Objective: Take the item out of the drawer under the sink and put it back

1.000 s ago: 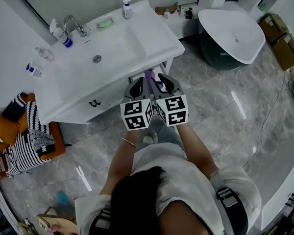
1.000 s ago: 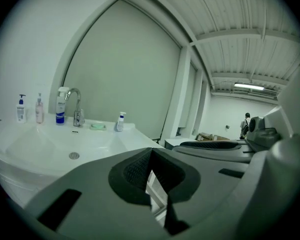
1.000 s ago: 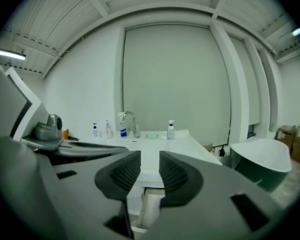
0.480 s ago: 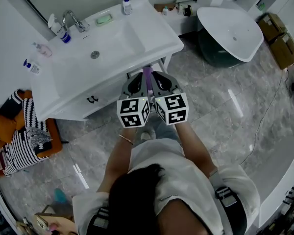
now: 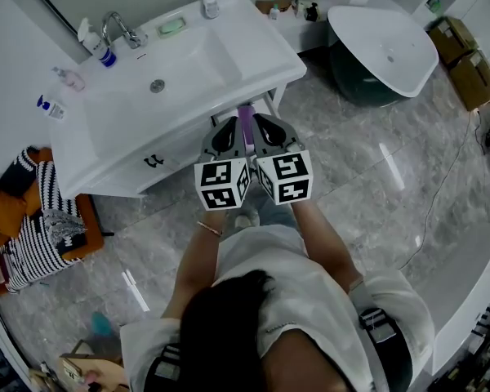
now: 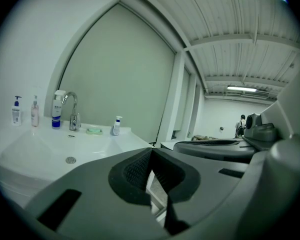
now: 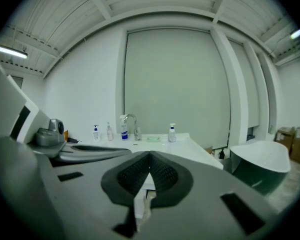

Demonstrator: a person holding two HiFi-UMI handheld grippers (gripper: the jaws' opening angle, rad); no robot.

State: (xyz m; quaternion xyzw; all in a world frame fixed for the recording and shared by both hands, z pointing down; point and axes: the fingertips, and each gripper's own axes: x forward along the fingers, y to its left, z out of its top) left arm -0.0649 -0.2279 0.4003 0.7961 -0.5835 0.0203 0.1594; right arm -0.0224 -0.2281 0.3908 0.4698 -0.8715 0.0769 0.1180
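Observation:
I stand at a white sink (image 5: 261,64) whose drawer (image 5: 184,147), with a black handle (image 5: 153,162), sits closed under the basin. My left gripper (image 5: 228,131) and right gripper (image 5: 266,127) are side by side, level, at the sink's front right edge. A purple strip (image 5: 245,119) shows between them; I cannot tell what it is. In the left gripper view the left gripper (image 6: 151,151) has its pads meeting, with nothing in them. The right gripper (image 7: 149,156) has just been closing; its pads now touch with nothing between them.
A faucet (image 5: 121,29), several bottles (image 5: 96,47) and a green soap dish (image 5: 173,26) line the sink's back. A dark freestanding bathtub (image 5: 384,51) stands to the right, cardboard boxes (image 5: 465,64) beyond it. Striped clothes on an orange stool (image 5: 41,227) sit left of the sink.
Both grippers stay side by side in the same spot. The head view has shifted a little, so the sink sits slightly higher in the picture.

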